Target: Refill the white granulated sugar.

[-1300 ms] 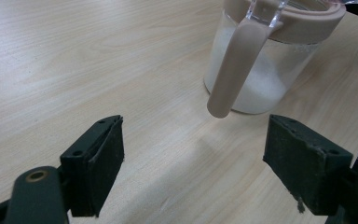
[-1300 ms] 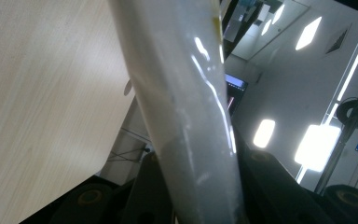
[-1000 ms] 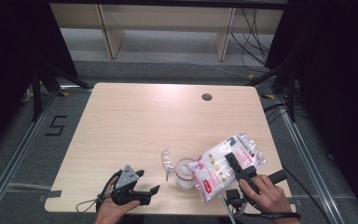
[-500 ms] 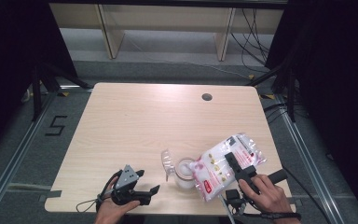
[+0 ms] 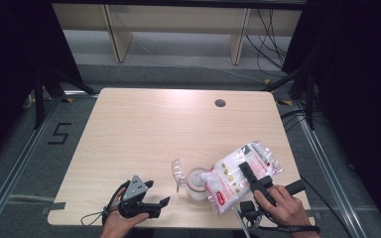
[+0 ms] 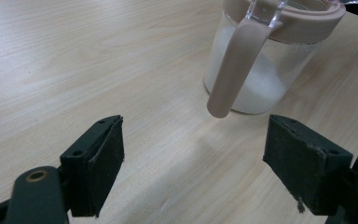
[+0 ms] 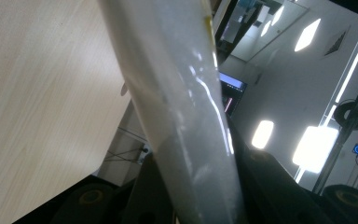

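Note:
A clear jar with a pinkish-beige rim and handle stands near the table's front edge, part full of white powder; its clear lid is flipped open to the left. The left gripper view has the jar close ahead, handle towards me. A white printed bag is tilted over the jar's mouth, with my right gripper shut on it. In the right gripper view the bag rises between the jaws. My left gripper rests open on the table left of the jar, its pads wide apart with nothing between them.
The light wooden table has a round cable hole at the back right. Dark curtains, a metal frame and floor cables surround it. A wooden shelf frame stands beyond the far edge.

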Available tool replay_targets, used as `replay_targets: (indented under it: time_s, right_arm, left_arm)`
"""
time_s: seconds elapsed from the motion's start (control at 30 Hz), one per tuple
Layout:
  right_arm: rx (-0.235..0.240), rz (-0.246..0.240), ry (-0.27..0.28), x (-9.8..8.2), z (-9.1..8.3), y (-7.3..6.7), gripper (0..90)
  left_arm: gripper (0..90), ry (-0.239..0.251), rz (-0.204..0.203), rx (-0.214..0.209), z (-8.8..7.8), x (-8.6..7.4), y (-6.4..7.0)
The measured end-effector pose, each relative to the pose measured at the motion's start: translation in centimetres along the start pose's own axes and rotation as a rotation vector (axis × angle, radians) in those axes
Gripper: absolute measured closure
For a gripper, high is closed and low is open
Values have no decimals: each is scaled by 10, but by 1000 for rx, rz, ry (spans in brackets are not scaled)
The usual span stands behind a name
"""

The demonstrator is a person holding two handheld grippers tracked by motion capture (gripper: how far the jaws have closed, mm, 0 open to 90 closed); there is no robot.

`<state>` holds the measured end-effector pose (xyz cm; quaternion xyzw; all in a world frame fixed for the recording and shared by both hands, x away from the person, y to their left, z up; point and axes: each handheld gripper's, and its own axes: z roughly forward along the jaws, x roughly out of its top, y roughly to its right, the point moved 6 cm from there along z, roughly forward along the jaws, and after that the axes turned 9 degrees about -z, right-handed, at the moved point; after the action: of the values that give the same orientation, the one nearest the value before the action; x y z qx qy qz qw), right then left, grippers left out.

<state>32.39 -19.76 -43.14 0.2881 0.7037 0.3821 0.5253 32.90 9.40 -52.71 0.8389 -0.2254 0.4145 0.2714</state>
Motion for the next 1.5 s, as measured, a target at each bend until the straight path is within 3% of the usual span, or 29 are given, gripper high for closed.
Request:
replay_targets:
  time_s: [0.03, 0.07, 0.1, 0.13, 0.47, 0.5, 0.63, 0.93, 1.1, 1.17, 1.23, 1.27, 1.3, 1.33, 1.43, 1.47, 1.5]
  right_arm:
    - [-2, -2, 3, 0, 0, 0, 808]
    - [-48, 0, 17, 0, 2, 1, 809]
    - [-48, 10, 25, 1, 2, 0, 809]
    - [-46, -1, 22, 1, 2, 0, 809]
    - [-33, 63, 26, -1, 4, -7, 811]
    - [-41, 38, 36, -1, 5, -5, 812]
    - [-25, 74, 28, -2, 5, -11, 814]
    - [-33, 69, 32, -2, 5, -9, 816]
    - [-22, 99, 42, -2, 5, -11, 815]
    - [-37, 78, 59, -2, 6, -8, 815]
    - [-13, 131, 53, -3, 6, -14, 815]
    - [-14, 108, 73, -3, 7, -10, 816]
    - [-25, 117, 82, -3, 8, -11, 816]
    - [0, 133, 77, -3, 8, -14, 817]
    - [3, 196, 103, -4, 12, -18, 820]
    - [29, 202, 96, -5, 11, -19, 821]
    - [20, 205, 113, -5, 12, -18, 821]
  left_arm:
    - [195, 1, -1, 1, 0, 0, 0]
    - [195, 1, -1, 3, 0, 0, 0]
    - [195, 4, -15, 2, 0, 0, 1]
    - [195, 0, -14, -3, 0, 0, 1]
    - [195, 5, -6, -2, 0, 0, 1]
    - [195, 1, -5, 5, 0, 0, 1]
    - [195, 1, -3, 0, 0, 0, 0]
    - [196, 2, -8, -1, 0, 0, 0]
    - [196, 2, -6, -2, 0, 0, 0]
    - [197, -1, -5, 0, 0, 0, 0]
    - [197, 3, -14, 3, 0, 0, 1]
    - [196, 3, -11, 2, 0, 0, 1]
    - [197, -1, 0, -4, -1, 1, 0]
    - [197, 3, -9, -1, 0, 0, 0]
    - [197, 10, -20, -1, 0, 0, 2]
    - [197, 3, -8, -3, 0, 0, 1]
    - [197, 3, -8, -3, 0, 0, 1]
